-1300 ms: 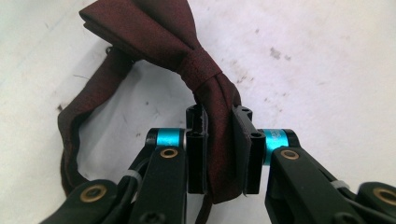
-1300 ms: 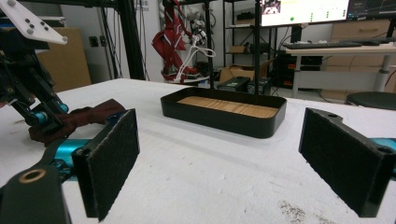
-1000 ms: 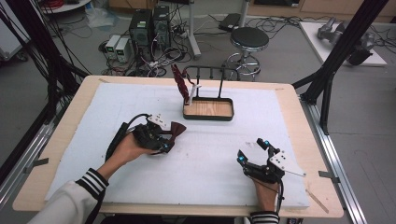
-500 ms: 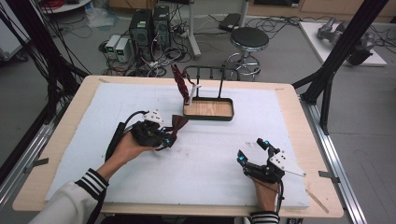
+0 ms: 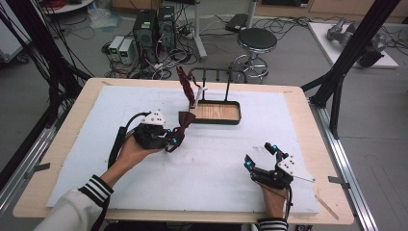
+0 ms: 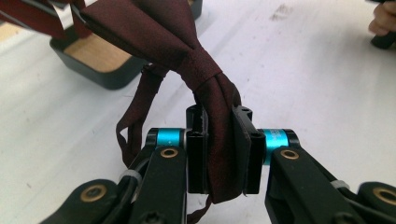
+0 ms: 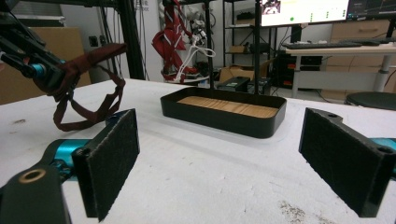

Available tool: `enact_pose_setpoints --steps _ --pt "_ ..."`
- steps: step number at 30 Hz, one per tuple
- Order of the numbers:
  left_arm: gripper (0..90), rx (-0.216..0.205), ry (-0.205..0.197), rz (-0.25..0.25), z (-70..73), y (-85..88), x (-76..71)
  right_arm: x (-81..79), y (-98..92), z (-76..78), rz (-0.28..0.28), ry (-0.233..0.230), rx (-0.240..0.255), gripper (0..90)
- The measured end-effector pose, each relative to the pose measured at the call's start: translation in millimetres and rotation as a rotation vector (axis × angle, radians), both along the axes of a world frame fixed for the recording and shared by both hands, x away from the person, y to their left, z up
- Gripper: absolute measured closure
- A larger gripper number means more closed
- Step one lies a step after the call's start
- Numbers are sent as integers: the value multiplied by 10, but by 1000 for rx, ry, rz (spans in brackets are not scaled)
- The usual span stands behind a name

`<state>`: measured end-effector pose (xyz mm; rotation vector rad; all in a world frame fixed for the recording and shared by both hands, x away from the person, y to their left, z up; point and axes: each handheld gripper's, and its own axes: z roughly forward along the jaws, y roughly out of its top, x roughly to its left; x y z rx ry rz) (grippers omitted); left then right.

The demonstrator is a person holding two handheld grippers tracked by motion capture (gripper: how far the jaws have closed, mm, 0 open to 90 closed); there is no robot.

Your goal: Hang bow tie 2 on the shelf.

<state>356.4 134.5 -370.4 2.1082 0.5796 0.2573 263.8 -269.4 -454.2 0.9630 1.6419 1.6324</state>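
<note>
A dark red bow tie (image 5: 184, 120) with its strap hanging below is pinched in my left gripper (image 5: 169, 139), held just above the white mat left of centre. In the left gripper view the jaws are shut on one wing of the bow tie (image 6: 205, 88), and its knot sits just past the tips. My right gripper (image 5: 260, 156) rests on the mat at the front right, open with nothing between its pads (image 7: 114, 158). A black rack with a wood-floored tray (image 5: 216, 113) stands at the back centre. Another red bow tie (image 5: 185, 84) and a white clip hang from its rail.
The white mat (image 5: 216, 159) covers most of the wooden table (image 5: 62, 144). Black frame posts (image 5: 346, 57) rise at the table's right and left. Beyond the far edge are a stool (image 5: 256, 41), computers and cables on the floor.
My left gripper has carried the bow tie a little to the right and toward the rack. The right gripper has stayed in place.
</note>
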Motion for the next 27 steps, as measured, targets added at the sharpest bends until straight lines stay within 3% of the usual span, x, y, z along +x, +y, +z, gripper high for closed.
enact_pose_setpoints --steps 13,27 --pt "769 -83 -74 -52 173 -61 -6 0 1 0 -1 1 2 115" --pt "770 -112 -116 -83 374 -272 75 -1 0 0 -2 3 4 115"
